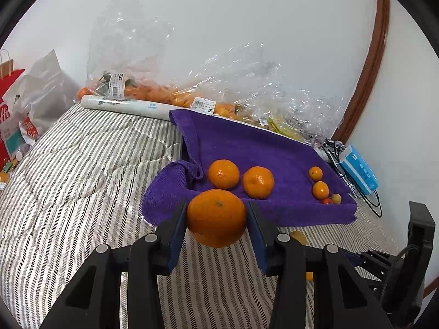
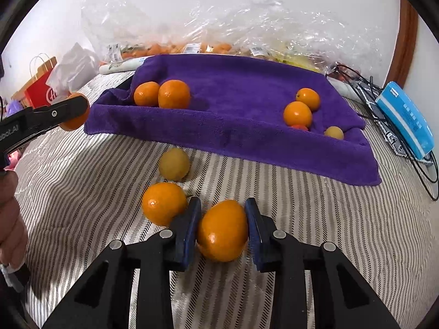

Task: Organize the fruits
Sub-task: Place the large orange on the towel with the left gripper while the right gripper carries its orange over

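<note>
My left gripper (image 1: 216, 208) is shut on a large orange (image 1: 216, 219), held above the striped quilt just in front of the purple towel (image 1: 260, 142). On the towel two oranges (image 1: 223, 174) lie at the left. Two small ones (image 1: 320, 190), a tiny red fruit (image 1: 326, 201) and a pale yellow one (image 1: 336, 198) sit at the right. In the right wrist view my right gripper (image 2: 222, 205) has both blue pads pressed on an oval orange (image 2: 222, 233) on the quilt. Beside it lie another orange (image 2: 164, 203) and a yellow fruit (image 2: 174, 164).
Clear plastic bags of fruit (image 1: 164, 93) and a white roll (image 1: 123, 105) line the wall behind the towel. A blue tissue pack (image 1: 359, 170) and black cables (image 1: 370, 200) lie to the right. A red paper bag (image 1: 8, 104) stands far left. A hand (image 2: 9, 219) holds the left gripper.
</note>
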Tool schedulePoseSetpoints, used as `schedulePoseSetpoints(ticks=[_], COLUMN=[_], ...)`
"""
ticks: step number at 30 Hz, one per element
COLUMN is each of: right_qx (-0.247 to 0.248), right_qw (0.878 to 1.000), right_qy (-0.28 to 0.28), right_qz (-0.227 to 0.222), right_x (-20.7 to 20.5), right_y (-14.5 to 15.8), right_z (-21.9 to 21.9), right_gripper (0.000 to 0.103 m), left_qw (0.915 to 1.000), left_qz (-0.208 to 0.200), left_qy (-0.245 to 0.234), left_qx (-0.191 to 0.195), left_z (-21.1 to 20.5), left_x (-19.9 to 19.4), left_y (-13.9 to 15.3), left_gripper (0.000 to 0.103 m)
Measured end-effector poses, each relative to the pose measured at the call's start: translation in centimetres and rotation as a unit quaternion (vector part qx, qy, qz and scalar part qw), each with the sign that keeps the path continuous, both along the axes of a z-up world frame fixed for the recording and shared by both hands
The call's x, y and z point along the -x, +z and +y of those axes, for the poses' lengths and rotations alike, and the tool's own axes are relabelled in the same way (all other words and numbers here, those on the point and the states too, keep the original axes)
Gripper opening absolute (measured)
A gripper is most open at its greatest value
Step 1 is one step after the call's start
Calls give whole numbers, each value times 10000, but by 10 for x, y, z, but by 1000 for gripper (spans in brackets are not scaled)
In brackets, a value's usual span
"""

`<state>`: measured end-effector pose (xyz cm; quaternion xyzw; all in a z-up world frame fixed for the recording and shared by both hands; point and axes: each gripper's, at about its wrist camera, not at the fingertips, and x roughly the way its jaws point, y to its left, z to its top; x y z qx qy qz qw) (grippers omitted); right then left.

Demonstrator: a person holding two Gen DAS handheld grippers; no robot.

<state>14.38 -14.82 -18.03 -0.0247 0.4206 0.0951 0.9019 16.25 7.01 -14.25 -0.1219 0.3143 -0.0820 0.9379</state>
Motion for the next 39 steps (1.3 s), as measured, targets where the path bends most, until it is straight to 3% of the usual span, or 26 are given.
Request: schedulePoseSetpoints(ticks=[16,24,26,30,39], right_qx=[-235,-166,-166,-201,-241], right_qw=[9996,9998,9998,9998,9983], right_qy=[-121,-41,-51,-51,-482], right_qz=[72,100,51,28,-215], right_x=[3,10,12,14,15], right_y=[-3,-3,-4,-3,11], right_z=[-32,-39,-39,-43,-82], right_gripper=[33,38,33,33,33], left_qw=[9989,9973,9966,9952,9919], left_qz=[109,194,203,240,520], left_qy=[-442,-707,-794,-951,-1145], left_qx=[71,13,-13,46,-194], left_z=[-37,-66,-75,-92,-127], left_x=[-24,-47,-53,-64,-89], left_y=[24,23,22,22,8], left_gripper=[41,41,41,41,41])
